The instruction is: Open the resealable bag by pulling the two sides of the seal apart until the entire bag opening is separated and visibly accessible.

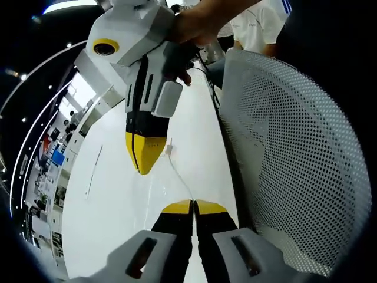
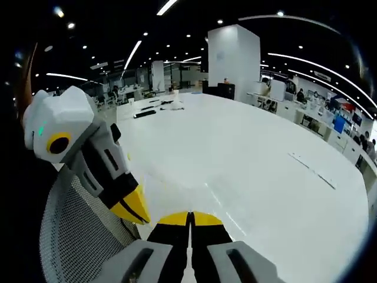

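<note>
Left gripper view has the left gripper (image 1: 193, 206) clamped on the clear bag (image 1: 177, 171) at 6 o'clock, right gripper (image 1: 141, 168) likewise at 10; pull apart evenly.

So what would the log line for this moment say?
left gripper: shut on clear bag | right gripper: shut on bag edge | table: white | mesh chair: beside | seal state: unclear

Both views look low across the shared white table (image 1: 118, 194) (image 2: 265, 177), from opposite directions.

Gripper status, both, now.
Left gripper: shut on the clear bag.
Right gripper: shut on the same bag's edge, it seems.
</note>
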Tool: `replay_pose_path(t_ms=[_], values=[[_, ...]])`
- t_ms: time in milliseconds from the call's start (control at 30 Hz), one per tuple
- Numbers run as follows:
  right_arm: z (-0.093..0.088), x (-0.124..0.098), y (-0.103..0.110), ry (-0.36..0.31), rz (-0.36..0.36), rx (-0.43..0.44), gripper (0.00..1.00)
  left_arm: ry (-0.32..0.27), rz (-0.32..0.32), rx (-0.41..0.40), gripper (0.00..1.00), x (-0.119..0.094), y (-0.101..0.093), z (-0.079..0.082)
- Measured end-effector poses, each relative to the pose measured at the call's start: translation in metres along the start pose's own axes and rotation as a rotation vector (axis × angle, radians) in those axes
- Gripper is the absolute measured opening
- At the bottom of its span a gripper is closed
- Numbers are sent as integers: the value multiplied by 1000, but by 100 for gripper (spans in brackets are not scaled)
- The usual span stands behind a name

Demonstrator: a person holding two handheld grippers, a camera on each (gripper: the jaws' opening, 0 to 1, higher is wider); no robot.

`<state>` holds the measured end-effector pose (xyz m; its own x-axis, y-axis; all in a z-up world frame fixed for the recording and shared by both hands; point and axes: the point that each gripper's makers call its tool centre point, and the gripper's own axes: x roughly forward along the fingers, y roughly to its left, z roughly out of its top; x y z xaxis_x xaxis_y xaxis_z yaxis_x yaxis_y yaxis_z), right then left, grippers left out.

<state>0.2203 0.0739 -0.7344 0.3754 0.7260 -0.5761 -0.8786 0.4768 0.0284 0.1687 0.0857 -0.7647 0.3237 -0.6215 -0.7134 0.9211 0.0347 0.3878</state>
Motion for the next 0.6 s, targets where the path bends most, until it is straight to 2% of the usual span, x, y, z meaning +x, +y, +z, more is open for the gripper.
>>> replay_pose_path(t_ms=[267,600], values=[[17,-3,-13,-38,-43,-14,0,-7,24,9,0,-2,12,4],[56,-3,-39,-99,-102,-91,0,-13,122,-2,0,-7,56,5]])
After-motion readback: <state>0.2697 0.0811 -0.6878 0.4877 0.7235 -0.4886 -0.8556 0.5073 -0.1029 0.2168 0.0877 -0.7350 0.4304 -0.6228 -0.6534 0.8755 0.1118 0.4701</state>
